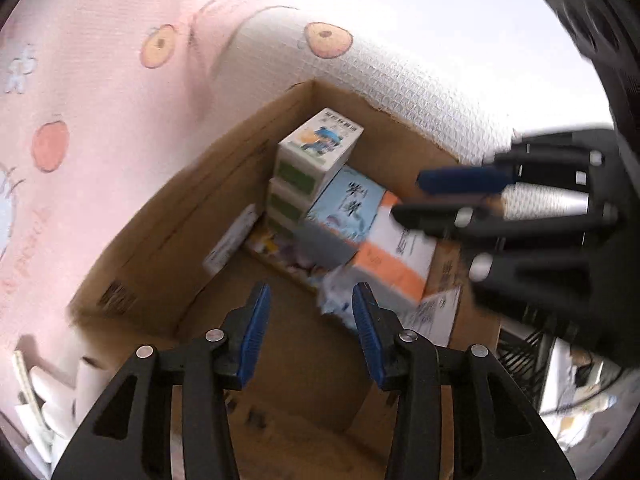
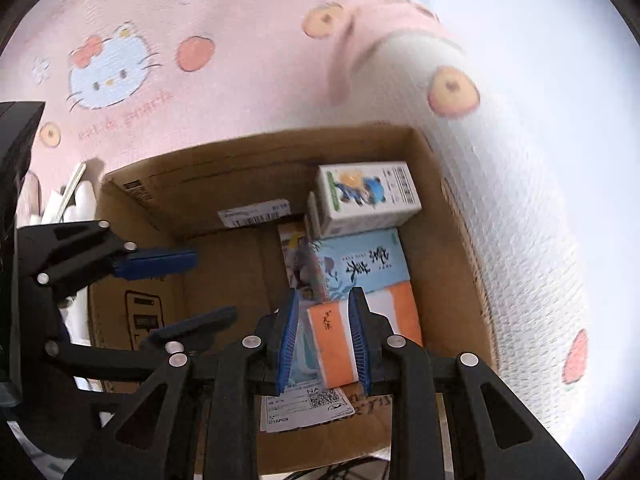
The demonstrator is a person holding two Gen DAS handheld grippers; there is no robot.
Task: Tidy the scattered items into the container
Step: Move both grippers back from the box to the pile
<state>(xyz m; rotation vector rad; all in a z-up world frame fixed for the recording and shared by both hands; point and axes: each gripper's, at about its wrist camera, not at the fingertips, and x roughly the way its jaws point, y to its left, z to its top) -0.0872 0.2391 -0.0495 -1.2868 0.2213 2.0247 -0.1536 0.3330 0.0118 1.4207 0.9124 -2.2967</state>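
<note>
The orange box [image 2: 336,344] in the carton [image 2: 192,184] looks light and stiff, so its narrow sides suit pinching; the left tool [image 1: 311,294] gapes empty and the right tool [image 2: 325,300] stands narrowly apart.

Both grippers angled steeply down, side by side.
Left black two-finger gripper with blue ribbed pads [image 1: 311,322]: jaws parted, nothing between them. Right black two-finger gripper with blue ribbed pads [image 2: 324,338]: jaws at a narrower gap, no clear grip visible. Each shows in the other's view, close alongside, apart.
</note>
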